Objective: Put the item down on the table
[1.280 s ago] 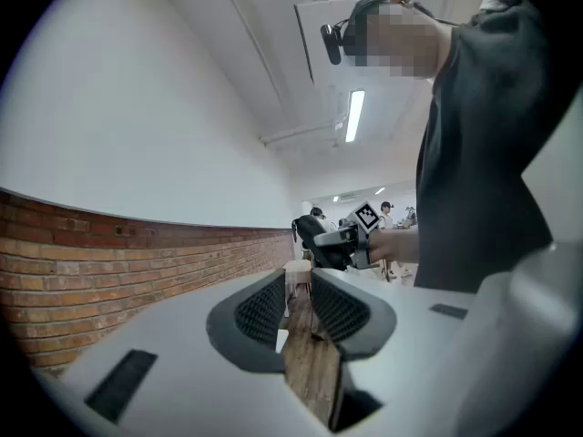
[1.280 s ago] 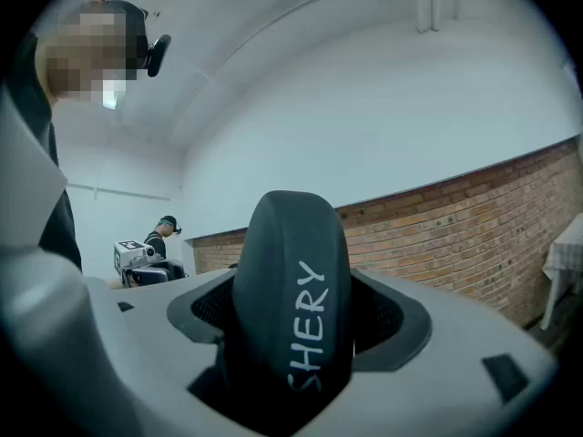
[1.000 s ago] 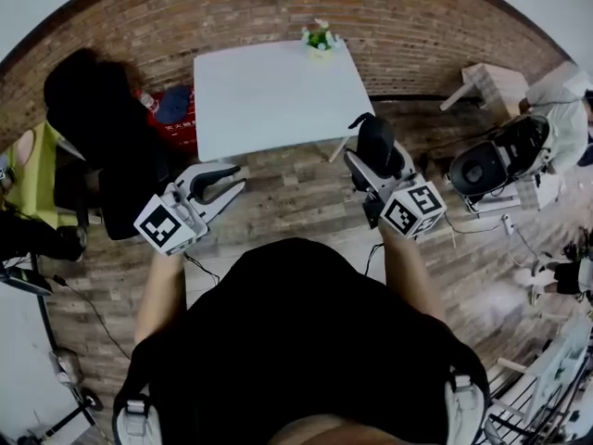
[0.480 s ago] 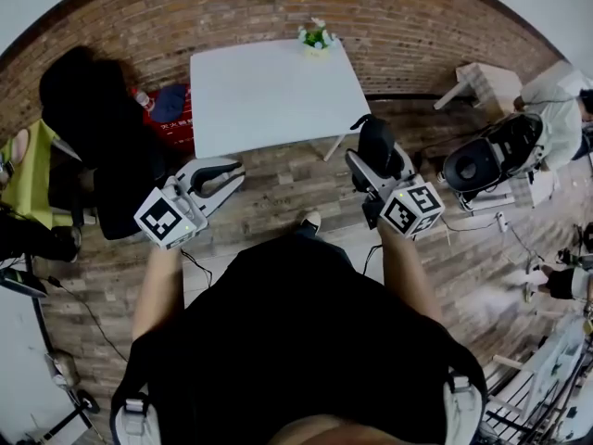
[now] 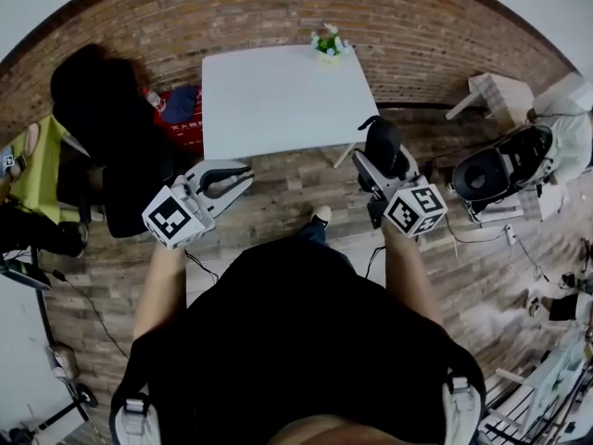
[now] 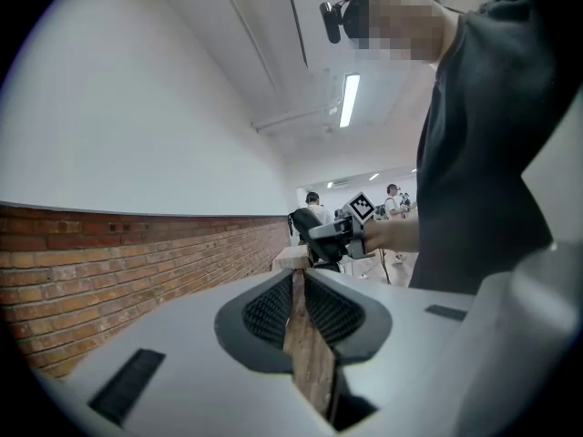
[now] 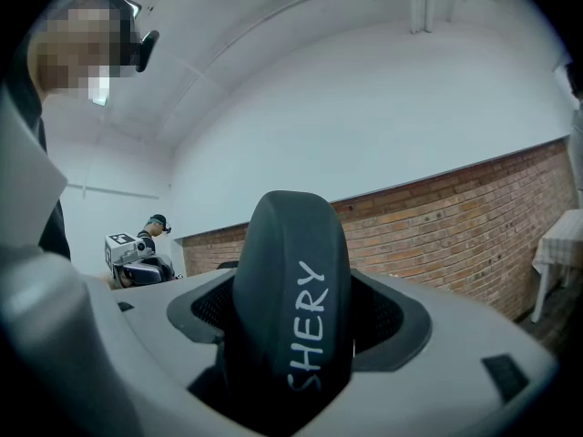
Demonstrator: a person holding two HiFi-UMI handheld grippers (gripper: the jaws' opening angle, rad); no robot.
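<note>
The dark rounded item [image 7: 291, 299], with the white word "SHERY" on it, sits pinched between the jaws of the right gripper [image 5: 381, 158]; in the head view it is held in the air above the wooden floor [image 5: 278, 207], near the front right corner of the white table [image 5: 278, 100] and not on it; the left gripper [image 5: 233, 176] has its jaws pressed almost together, with nothing between them; a small green plant [image 5: 327, 43] stands at the table's far edge.

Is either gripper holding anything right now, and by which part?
The right gripper clamps a black case lettered SHERY by its sides, its rounded end sticking out past the jaws. The left gripper holds nothing.
</note>
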